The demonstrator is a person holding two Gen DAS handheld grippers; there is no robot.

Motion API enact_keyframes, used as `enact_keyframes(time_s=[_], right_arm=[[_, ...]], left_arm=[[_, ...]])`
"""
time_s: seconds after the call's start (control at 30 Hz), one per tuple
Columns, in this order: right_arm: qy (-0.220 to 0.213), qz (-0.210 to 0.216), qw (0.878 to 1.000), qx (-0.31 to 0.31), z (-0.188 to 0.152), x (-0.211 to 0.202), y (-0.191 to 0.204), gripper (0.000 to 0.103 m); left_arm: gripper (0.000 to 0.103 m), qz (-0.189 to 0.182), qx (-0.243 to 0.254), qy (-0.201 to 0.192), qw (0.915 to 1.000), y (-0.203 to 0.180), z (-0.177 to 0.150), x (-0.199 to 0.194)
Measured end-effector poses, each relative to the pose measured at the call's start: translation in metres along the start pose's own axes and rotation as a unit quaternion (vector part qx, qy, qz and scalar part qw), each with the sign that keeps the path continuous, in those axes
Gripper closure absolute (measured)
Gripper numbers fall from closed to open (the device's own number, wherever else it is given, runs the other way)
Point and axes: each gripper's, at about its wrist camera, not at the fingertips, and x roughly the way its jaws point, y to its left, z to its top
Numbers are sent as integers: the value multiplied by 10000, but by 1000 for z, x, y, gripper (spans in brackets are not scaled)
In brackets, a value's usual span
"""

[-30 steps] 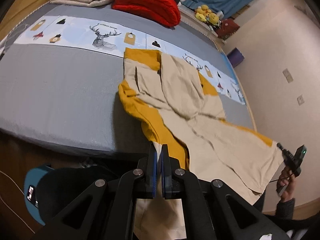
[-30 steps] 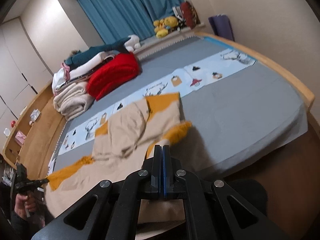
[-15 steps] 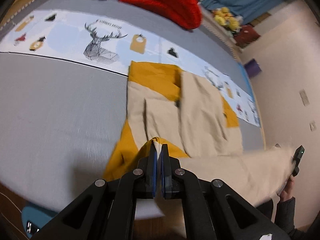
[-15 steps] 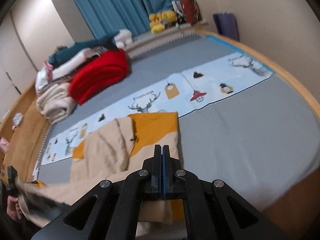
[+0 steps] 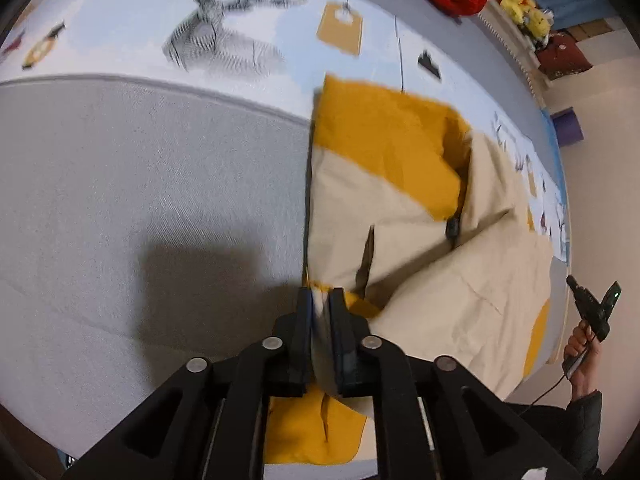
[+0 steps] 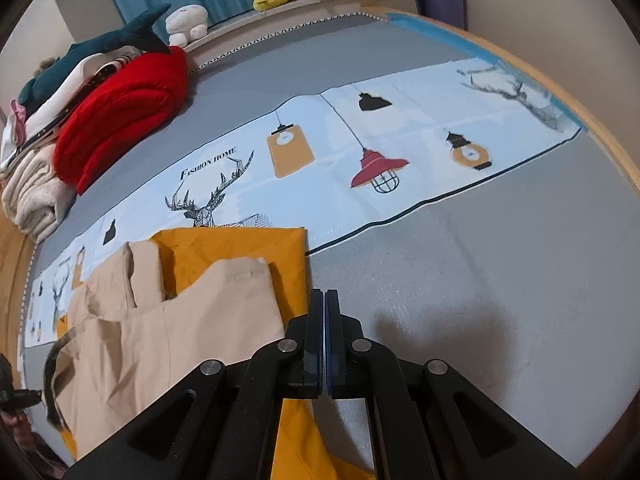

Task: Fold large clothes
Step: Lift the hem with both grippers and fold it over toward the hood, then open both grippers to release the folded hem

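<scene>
Left wrist view: garment (image 5: 400,208) edge sits between slightly parted fingers (image 5: 306,312).

Garment (image 6: 168,340) on bed (image 6: 500,280); blanket pile (image 6: 116,120) behind, far-left corner.

Beige-and-mustard garment (image 5: 400,208) folded on bed
</scene>
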Motion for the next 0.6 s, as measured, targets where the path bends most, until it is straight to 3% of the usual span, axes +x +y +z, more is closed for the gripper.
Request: enact_keyframes(time_s=[0.1, 0.17, 0.23, 0.3, 0.43, 0.6], right_arm=[[17, 364, 9993, -52, -1, -2, 5, 99], [62, 556, 9983, -166, -9, -2, 10, 90], [176, 619, 9977, -228, -23, 5, 13, 55], [363, 585, 9972, -298, -34, 13, 16, 45], [656, 529, 9948, -569, -50, 24, 22, 45], [1003, 392, 9913, -755, -61, 40, 27, 45]], left_arm=[[79, -142, -149, -377, 9991, 7, 1, -24], [60, -98, -8, -540, 9985, 8, -6, -35], [48, 270, 240, -543, 9979, 7, -15, -36], [47, 561, 409, -467, 9965, 12, -27, -33], [47, 738, 498, -463, 9950, 22, -38, -32], [47, 995, 1252, -226, 9869, 0, -47, -14]])
